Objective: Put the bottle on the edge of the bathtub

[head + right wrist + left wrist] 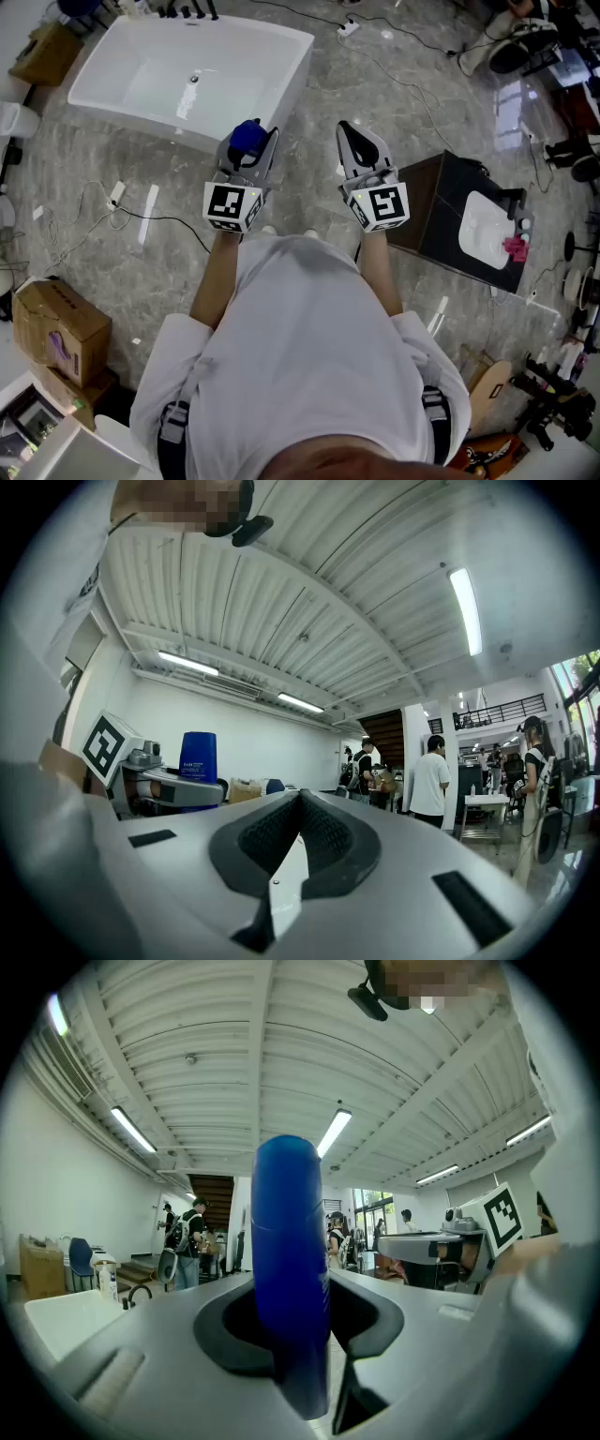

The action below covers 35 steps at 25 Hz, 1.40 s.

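Left gripper: jaws clamped on the blue bottle, pads on both sides of it. It stands upright and sticks out well past the jaw tips.
Right gripper: jaws closed, pads meeting, nothing between them.
Both gripper views point up at the ceiling. The right gripper view also shows the bottle off to its left, in the other gripper.
In the head view both grippers are out in front of the person's chest, side by side and a little apart, marker cubes toward the body.
The bottle is in the air just short of the near side of the bathtub, not on the rim. The white tub sits on a grey marble floor, ahead and slightly left.
Dark cabinet with a white sink is to the right, a box at the lower left, and a cable lies on the floor.
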Tool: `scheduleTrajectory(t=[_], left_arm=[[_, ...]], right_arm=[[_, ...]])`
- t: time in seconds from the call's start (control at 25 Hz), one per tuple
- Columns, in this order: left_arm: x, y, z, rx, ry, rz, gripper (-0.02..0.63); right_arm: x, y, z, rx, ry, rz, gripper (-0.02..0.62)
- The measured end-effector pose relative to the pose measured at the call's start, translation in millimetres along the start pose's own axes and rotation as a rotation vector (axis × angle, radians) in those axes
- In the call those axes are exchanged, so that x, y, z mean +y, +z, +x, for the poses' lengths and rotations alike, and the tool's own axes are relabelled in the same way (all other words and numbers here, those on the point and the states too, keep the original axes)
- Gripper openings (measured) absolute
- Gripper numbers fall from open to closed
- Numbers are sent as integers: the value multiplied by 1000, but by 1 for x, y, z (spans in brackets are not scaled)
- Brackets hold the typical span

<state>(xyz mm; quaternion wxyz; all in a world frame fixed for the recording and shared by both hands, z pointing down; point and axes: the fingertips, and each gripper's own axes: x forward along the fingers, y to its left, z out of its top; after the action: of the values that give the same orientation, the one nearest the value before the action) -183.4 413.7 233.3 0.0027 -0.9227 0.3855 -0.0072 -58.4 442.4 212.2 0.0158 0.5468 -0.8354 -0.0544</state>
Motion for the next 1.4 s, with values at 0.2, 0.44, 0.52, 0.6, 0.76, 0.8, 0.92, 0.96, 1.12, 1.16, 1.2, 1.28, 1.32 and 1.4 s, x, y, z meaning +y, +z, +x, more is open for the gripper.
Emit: scheduleTrajectory(t=[0.2, 0.44, 0.52, 0.6, 0.76, 0.8, 0.92, 0.96, 1.12, 1.16, 1.2, 1.28, 1.32, 1.4], left_arm=[[0, 1, 2, 8, -2, 3, 138], [-8, -2, 5, 25, 5, 11, 138], [-13, -4, 7, 31, 9, 13, 138], [-19, -7, 9, 40, 16, 14, 138], [-29, -17, 16, 67, 49, 11, 139], [-32, -20, 18, 73, 59, 12, 139], [-40, -23, 23, 85, 87, 20, 138], [-42, -23, 26, 88, 96, 25, 139], [-47, -24, 40, 98, 121, 33, 140], [-48, -24, 45, 101, 124, 32, 140], [-48, -26, 51, 104, 127, 31, 139], [-47, -31, 63, 111, 133, 32, 140], [-47, -33, 70, 114, 135, 31, 140], [-44, -39, 88, 118, 139, 31, 140]], right_arm=[[-5, 7, -3, -28, -11, 19, 2], [-18, -5, -17, -9, -27, 41, 2], [-25, -9, -23, -2, -24, 43, 2], [-32, -12, -30, 2, -19, 47, 2], [-52, -22, -43, 12, -1, 59, 2], [-58, -24, -46, 14, 5, 63, 2], [-72, -29, -53, 17, 29, 70, 2], [-76, -31, -55, 19, 39, 71, 2], [-95, -40, -55, 36, 73, 70, 2], [-100, -42, -53, 39, 77, 72, 2], [-106, -44, -52, 41, 80, 74, 2], [-116, -49, -47, 42, 89, 78, 2], [-122, -52, -43, 43, 94, 80, 2], [-136, -59, -34, 47, 100, 81, 2]])
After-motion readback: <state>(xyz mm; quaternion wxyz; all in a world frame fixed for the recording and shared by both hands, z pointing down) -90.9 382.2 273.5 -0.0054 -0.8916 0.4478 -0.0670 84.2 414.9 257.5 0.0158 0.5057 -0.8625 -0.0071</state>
